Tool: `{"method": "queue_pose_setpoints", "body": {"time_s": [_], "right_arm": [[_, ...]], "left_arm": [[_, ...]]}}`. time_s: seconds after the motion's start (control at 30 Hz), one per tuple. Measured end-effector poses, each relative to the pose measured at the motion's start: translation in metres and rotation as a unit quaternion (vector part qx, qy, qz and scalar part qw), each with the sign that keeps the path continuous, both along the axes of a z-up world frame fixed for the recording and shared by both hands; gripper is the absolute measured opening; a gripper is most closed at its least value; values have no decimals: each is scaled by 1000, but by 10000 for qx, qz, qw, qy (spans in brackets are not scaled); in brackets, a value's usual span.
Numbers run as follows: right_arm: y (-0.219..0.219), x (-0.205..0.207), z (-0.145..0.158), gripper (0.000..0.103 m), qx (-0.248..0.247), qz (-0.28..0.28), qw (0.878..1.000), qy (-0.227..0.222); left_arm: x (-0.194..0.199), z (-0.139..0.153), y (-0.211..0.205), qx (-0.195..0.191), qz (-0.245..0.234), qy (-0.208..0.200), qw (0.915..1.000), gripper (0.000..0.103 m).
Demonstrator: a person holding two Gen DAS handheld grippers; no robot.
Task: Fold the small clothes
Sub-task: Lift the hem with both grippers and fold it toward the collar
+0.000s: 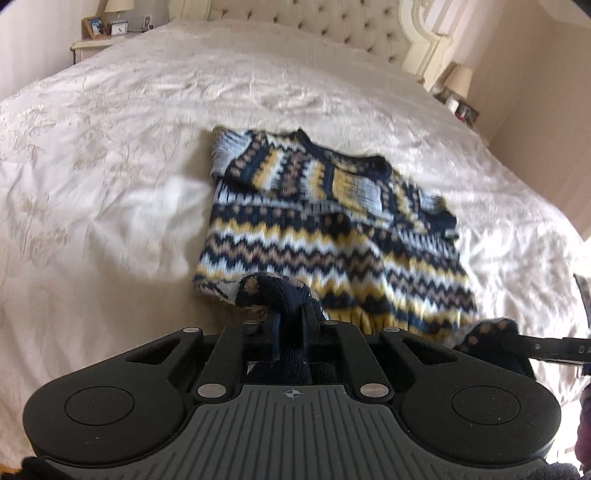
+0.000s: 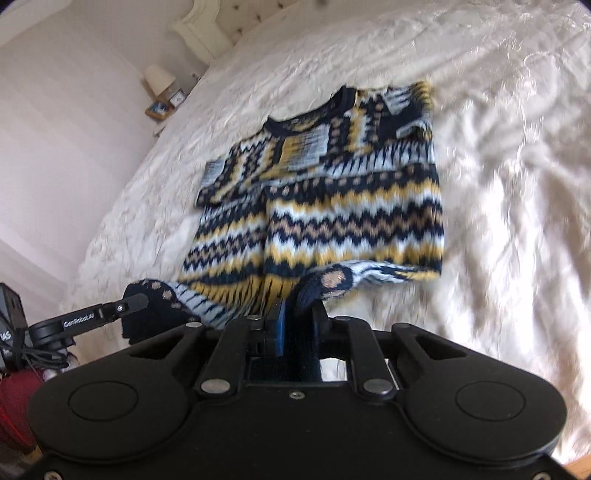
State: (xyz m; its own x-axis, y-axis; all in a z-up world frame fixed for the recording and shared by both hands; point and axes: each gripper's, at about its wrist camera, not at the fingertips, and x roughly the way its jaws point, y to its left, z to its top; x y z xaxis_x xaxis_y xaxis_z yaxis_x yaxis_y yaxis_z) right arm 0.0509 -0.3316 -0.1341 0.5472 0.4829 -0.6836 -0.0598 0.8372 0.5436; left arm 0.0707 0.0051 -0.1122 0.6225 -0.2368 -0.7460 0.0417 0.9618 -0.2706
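Observation:
A small knitted sweater [image 1: 325,229] in navy, yellow, tan and pale blue zigzags lies on the bed, sleeves folded in over its chest, neck at the far end. My left gripper [image 1: 291,317] is shut on the near left corner of its hem, which bunches up between the fingers. The right gripper [image 2: 297,314] is shut on the near right corner of the sweater's [image 2: 332,206] hem. Both corners are lifted off the cover, so the lower edge curls up. Each view shows the other gripper's finger at its side, the right gripper [image 1: 517,341] and the left gripper [image 2: 136,301], holding knit.
The sweater lies on a cream patterned bedspread [image 1: 129,166] that runs wide on all sides. A tufted headboard [image 1: 314,22] stands at the far end. Nightstands with lamps flank the bed, one [image 1: 110,26] at the left, another lamp [image 1: 460,81] at the right.

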Motion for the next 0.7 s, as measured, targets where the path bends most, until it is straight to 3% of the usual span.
{"method": "queue_pose_setpoints", "body": {"time_s": [0.7], "right_arm": [[-32,73,3,14,252,-295,9986,-356]], "left_arm": [[63,17,-15,251,273,-89,9993,10]]}}
